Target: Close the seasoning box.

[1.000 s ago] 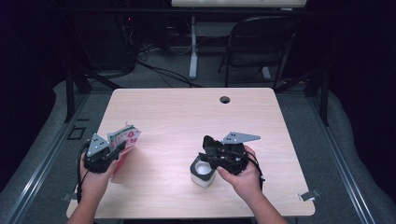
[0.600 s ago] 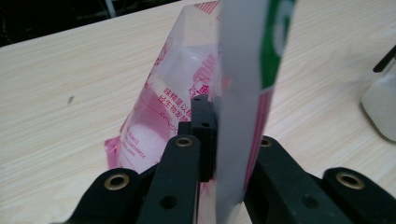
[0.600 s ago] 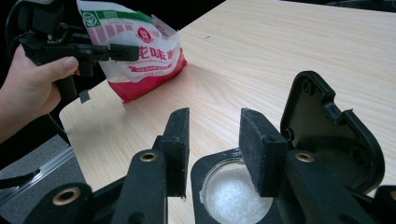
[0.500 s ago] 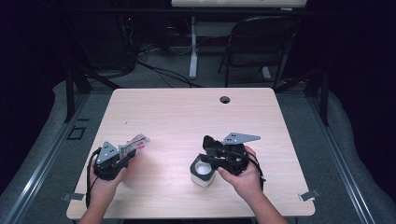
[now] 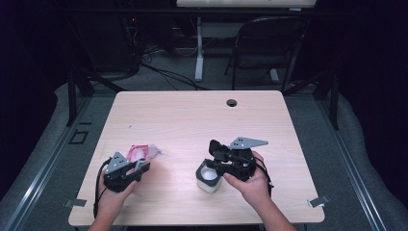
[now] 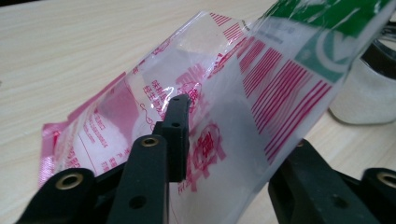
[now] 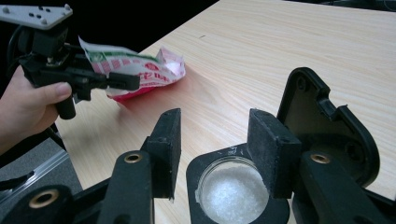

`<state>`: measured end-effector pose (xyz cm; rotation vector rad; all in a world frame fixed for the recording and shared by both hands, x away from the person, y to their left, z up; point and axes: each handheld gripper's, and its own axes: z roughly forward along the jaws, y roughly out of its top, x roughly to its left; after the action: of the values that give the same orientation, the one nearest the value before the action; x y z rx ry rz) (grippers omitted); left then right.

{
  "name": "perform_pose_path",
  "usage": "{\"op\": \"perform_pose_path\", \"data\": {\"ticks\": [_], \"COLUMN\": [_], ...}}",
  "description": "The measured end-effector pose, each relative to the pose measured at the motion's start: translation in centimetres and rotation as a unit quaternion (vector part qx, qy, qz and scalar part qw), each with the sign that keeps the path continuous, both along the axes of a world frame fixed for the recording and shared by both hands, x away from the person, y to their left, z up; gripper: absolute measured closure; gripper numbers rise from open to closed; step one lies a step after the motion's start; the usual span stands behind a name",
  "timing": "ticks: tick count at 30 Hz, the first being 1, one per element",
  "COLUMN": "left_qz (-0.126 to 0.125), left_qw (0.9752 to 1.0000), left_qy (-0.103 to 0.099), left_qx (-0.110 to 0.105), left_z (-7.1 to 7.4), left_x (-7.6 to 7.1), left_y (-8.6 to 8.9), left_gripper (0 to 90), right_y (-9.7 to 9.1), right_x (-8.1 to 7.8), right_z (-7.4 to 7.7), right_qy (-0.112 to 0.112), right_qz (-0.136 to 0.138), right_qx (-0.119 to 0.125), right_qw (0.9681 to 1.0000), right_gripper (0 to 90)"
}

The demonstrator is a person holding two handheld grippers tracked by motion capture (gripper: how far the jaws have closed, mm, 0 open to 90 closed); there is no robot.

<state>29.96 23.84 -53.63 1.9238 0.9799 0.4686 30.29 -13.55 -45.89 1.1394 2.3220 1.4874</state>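
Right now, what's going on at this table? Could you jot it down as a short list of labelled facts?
Left gripper: jaws just opening, plastic bag between them, lowered onto the table
Bag: clear with pink and green print
Right gripper: jaws just opening, either side of the jar's rim
Jar: white, lid flipped open, white grains inside
Tabletop: pale wood, one round hole at the far edge

Dark room; pale wood-grain counter [image 5: 192, 120] at centre frame with a cable hole [image 5: 232, 102] near its far edge, grey floor [image 5: 53, 125] around it, folding chair [image 5: 269, 43] upper right, white desk leg [image 5: 198, 53] and tangled cables [image 5: 154, 57] upper centre.
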Motion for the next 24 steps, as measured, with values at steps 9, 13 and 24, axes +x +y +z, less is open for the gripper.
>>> {"op": "perform_pose_path", "data": {"ticks": [9, 13, 24], "left_qz": [-0.02, -0.041, -0.047], "left_qw": [0.9998, 0.9991, 0.9986], "left_qy": [0.007, 0.008, 0.014], "left_qx": [0.002, 0.001, -0.018], "left_z": [-1.0, -1.1, -0.6], "left_x": [-0.1, -0.4, -1.0], "left_y": [-0.6, -1.0, -1.4], "left_gripper": [51.6, 49.1, 42.5], "right_y": [0.8, 0.9, 0.3], "right_x": [0.2, 0.2, 0.5], "right_z": [-0.1, 0.0, 1.2], "right_qy": [-0.003, -0.006, -0.006], "right_qz": [0.007, 0.008, 0.009], "right_qx": [-0.008, -0.014, -0.007], "right_qw": [0.9999, 0.9999, 0.9999], "right_gripper": [49.3, 48.5, 52.2]}}
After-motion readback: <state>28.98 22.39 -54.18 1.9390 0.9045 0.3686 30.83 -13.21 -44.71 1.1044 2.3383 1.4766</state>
